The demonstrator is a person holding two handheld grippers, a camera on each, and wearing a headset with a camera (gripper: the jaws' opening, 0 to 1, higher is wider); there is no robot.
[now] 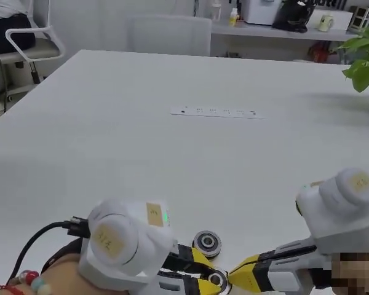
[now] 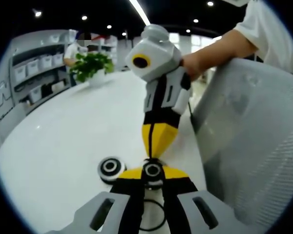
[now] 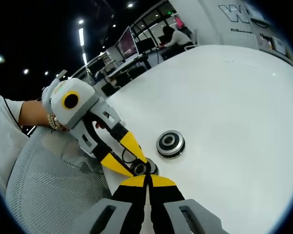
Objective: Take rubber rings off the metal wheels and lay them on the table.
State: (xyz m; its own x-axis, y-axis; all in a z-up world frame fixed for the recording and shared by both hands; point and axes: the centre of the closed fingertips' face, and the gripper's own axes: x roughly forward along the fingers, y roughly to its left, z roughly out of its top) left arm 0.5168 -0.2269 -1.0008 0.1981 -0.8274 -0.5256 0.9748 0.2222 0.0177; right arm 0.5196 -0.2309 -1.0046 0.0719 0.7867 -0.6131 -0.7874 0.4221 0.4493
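Note:
My left gripper (image 2: 153, 181) is shut on a small metal wheel (image 2: 153, 170), held just above the white table (image 1: 172, 160) near its front edge. My right gripper (image 3: 147, 178) is shut, and its yellow tips touch that wheel's (image 3: 139, 168) rim from the opposite side. Whether they pinch its rubber ring I cannot tell. A thin black rubber ring (image 2: 154, 215) lies under the left jaws. A second wheel (image 1: 206, 241) with a dark outer band lies flat on the table just beyond the grippers.
A white power strip (image 1: 216, 112) lies in the middle of the table. A potted plant (image 1: 366, 61) stands at the far right edge. A mesh chair (image 2: 254, 146) is close by the table's front edge, and another chair (image 1: 24, 43) stands far left.

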